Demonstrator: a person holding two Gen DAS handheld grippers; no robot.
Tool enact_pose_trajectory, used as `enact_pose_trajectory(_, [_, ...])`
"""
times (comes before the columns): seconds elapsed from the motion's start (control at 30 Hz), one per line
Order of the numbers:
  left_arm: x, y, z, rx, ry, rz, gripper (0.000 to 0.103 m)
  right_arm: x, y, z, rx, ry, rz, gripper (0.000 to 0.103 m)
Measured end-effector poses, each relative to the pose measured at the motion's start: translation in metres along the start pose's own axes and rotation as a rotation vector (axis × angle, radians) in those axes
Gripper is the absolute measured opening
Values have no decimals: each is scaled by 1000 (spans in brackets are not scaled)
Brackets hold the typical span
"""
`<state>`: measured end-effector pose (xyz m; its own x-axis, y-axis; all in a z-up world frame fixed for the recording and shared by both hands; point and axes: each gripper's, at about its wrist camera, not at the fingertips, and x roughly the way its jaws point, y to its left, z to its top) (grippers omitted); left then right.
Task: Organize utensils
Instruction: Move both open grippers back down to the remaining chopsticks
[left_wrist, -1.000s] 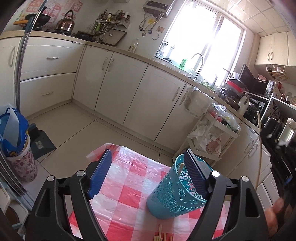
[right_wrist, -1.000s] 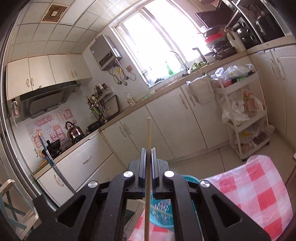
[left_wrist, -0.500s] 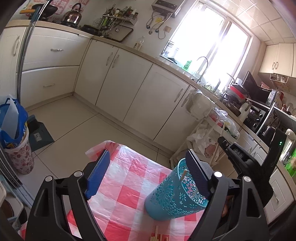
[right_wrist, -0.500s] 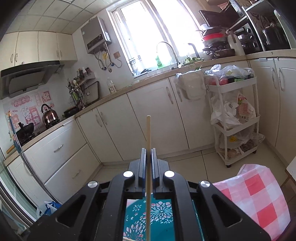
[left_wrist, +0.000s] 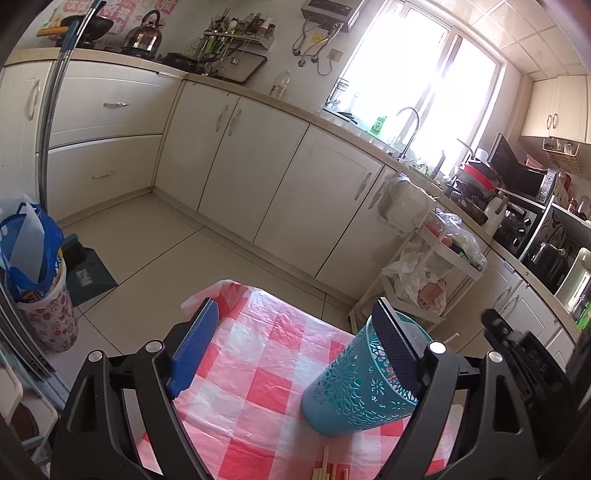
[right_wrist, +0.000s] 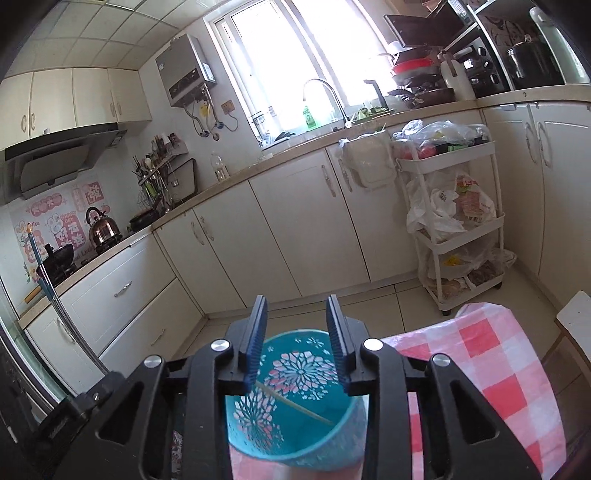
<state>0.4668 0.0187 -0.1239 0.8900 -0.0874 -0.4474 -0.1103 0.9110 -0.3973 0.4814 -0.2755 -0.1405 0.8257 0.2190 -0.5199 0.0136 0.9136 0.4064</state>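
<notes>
With one chopstick lying inside the teal holder, both grippers' jaws are held released; the near chopsticks are to be grasped next.

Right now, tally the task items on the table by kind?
Holder: 1
Chopstick inside it: 1 visible
Loose chopsticks: 4 ends visible, cut off by the frame edge
Total: 6
</notes>
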Motion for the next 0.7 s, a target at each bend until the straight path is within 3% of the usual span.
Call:
enact_pose_trajectory(0.1, [1,2,-2,17,11,23,83,-30,-16,-26,-8,69,-49,38])
enact_pose_trajectory(0.27, [6,1,-17,95,97,49,84,-49,-38,-98,-39,307,-131,38])
enact_pose_trajectory(0.4, [5,-4,-49,172,205,90,84,-37,-49,-147,-46,475,-151,27])
enact_pose_trajectory(0.47, [5,-7,-70,225,265,108,84,-30,-47,-159,-73,522,-158,21])
enact_pose_trajectory(0.7, [5,-24,-141,414,419,107,84,-18,-42,-182,-137,592,-195,19])
